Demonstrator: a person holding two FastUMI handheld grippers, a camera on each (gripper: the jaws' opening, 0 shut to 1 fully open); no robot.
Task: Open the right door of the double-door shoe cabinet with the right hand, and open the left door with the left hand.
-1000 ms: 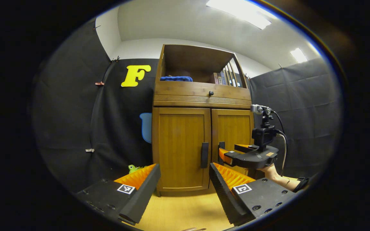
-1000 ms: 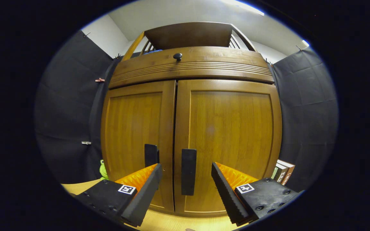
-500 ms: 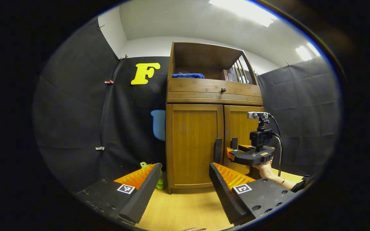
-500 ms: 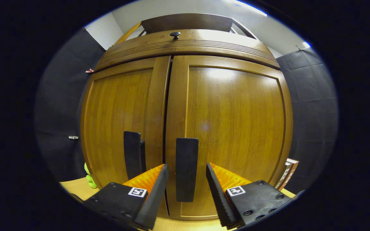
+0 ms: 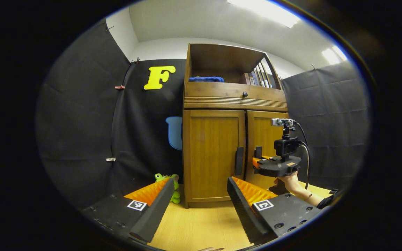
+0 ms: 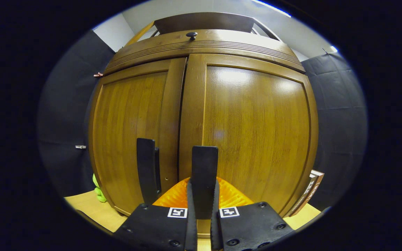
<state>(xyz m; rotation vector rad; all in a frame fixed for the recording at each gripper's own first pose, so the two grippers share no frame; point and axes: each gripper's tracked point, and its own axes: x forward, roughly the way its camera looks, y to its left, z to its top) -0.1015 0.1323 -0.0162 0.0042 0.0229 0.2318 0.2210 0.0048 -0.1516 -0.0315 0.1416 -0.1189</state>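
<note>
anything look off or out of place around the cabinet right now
Nothing stands out. Both cabinet doors sit closed and flush, and the right gripper is clamped squarely on the right door handle. The left gripper hangs open, well back. A green toy lies on the floor by the cabinet's left corner.

We count one tall brown wooden shoe cabinet (image 5: 234, 104) with two closed panel doors, the left door (image 6: 131, 132) and the right door (image 6: 257, 129), and each door carries one flat black upright handle, the left handle (image 6: 147, 169) and the right handle (image 6: 203, 177), making two. We also count one small round dark knob (image 6: 191, 34) on the drawer front above the doors, one folded blue cloth (image 5: 206, 79) on the open top shelf, and one green plush toy (image 5: 171, 183) on the pale wooden floor (image 5: 201, 230). We see two two-finger grippers, the left gripper (image 5: 195, 202) and the right gripper (image 6: 202, 205), and one person's hand (image 5: 288, 181) holding the farther one; the books (image 5: 255, 78) on the shelf are too small to count.
</note>
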